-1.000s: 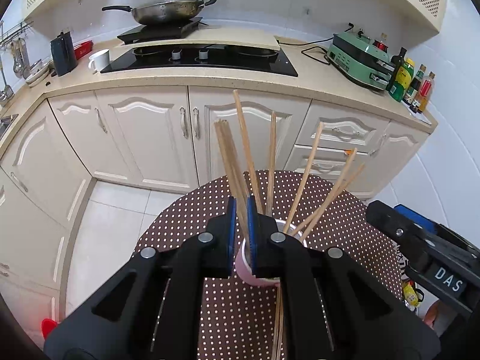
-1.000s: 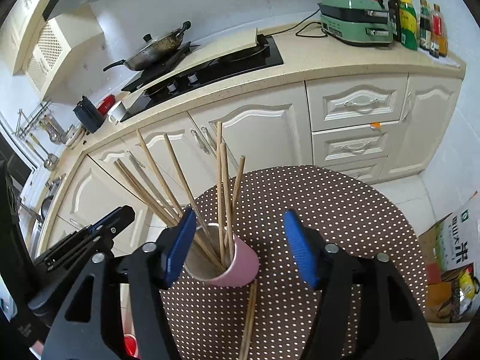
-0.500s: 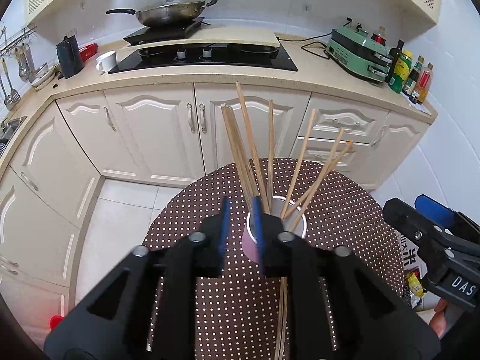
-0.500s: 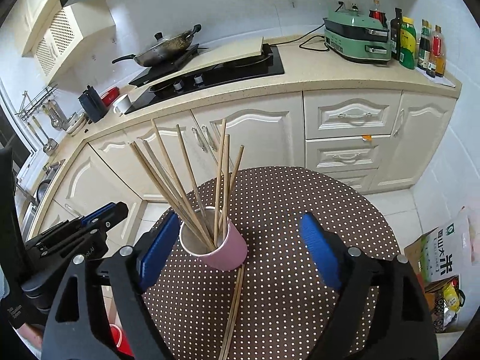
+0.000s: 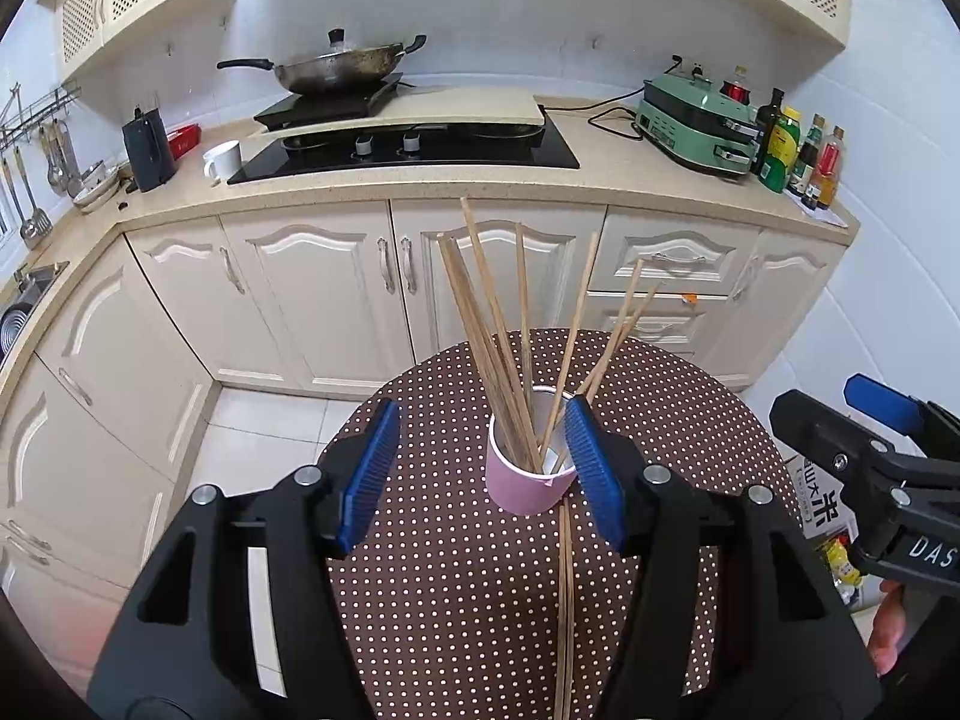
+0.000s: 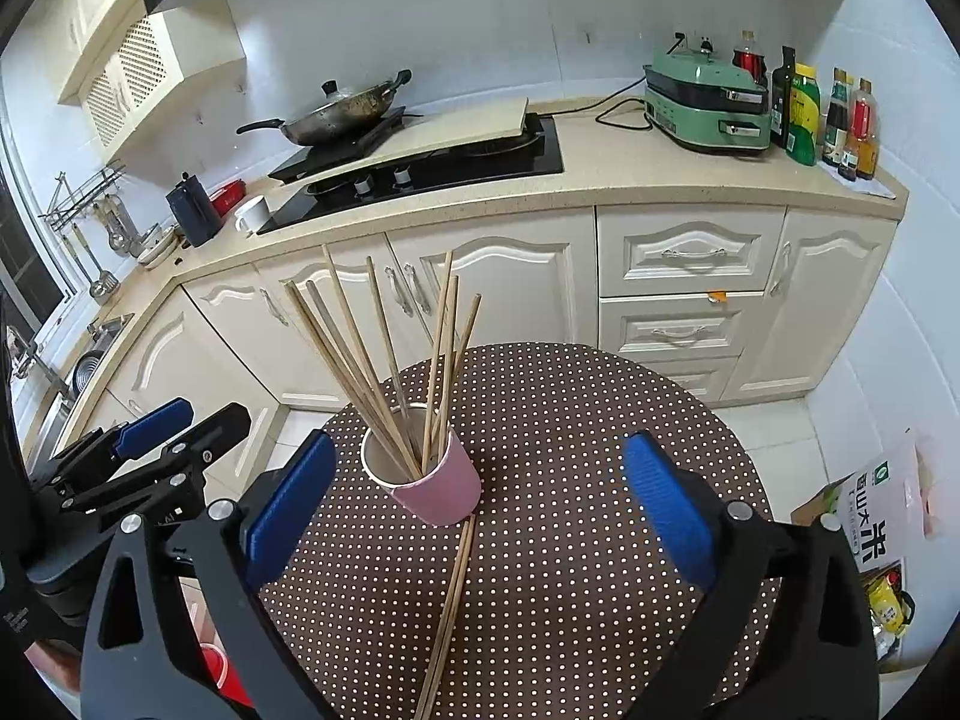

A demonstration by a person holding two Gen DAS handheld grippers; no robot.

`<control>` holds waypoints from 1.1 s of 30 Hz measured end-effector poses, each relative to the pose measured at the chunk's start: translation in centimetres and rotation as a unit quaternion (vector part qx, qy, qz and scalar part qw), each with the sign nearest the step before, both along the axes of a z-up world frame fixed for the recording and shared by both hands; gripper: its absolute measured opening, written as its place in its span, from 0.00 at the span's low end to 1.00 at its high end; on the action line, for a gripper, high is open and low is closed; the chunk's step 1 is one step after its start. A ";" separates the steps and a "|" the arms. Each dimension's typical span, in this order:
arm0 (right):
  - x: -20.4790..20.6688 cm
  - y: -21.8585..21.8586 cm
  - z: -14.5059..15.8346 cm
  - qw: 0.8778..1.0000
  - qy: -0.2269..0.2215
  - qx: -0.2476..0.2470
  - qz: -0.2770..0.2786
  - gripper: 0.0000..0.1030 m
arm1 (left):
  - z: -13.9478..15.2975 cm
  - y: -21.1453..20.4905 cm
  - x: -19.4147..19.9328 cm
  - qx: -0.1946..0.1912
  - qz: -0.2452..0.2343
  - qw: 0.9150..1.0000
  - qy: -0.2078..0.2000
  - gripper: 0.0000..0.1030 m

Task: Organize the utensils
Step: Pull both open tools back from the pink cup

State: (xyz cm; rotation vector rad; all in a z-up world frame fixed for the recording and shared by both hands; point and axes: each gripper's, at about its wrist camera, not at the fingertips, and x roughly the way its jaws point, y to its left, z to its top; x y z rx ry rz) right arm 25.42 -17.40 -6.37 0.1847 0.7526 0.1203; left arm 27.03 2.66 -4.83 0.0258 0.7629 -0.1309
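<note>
A round dotted table (image 5: pixel 678 420) carries a pink cup (image 5: pixel 523 489) and loose chopsticks (image 5: pixel 564 600).

Cup (image 5: pixel 523 483): on the table (image 5: pixel 660 420).
Chopsticks (image 5: pixel 498 348): in the cup.
Loose sticks (image 5: pixel 564 600): flat before it.

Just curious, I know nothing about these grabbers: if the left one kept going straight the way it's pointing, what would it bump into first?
Probably the pink cup of chopsticks, which sits between the open left gripper pads; depth is hard to judge.
</note>
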 end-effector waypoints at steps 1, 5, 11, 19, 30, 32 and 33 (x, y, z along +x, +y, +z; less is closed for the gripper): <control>-0.1 -0.1 0.1 1.000 -0.001 0.000 0.001 0.91 | 0.1 0.0 -0.2 -0.001 -0.001 1.000 -0.001 0.57; -0.8 0.2 0.5 1.000 -0.008 -0.002 0.003 0.92 | 0.6 0.0 -1.0 0.003 0.000 1.000 -0.008 0.58; -1.4 0.6 0.8 1.000 -0.013 -0.003 0.005 0.92 | 1.2 0.3 -2.1 0.007 -0.005 1.000 -0.017 0.64; -2.0 1.3 -0.2 1.000 0.001 -0.005 0.006 0.92 | 0.8 0.6 -2.8 0.009 -0.008 1.000 -0.004 0.69; -1.9 2.1 -3.7 0.999 0.049 -0.008 -0.005 0.92 | -2.2 1.7 -3.1 0.011 -0.004 0.999 0.043 0.77; -1.8 2.1 -4.6 0.998 0.061 -0.008 -0.008 0.92 | -2.8 1.9 -3.0 0.013 -0.005 0.999 0.052 0.77; -1.7 2.0 -5.2 0.997 0.071 -0.005 -0.011 0.92 | -3.2 1.9 -3.0 0.017 -0.005 0.998 0.057 0.78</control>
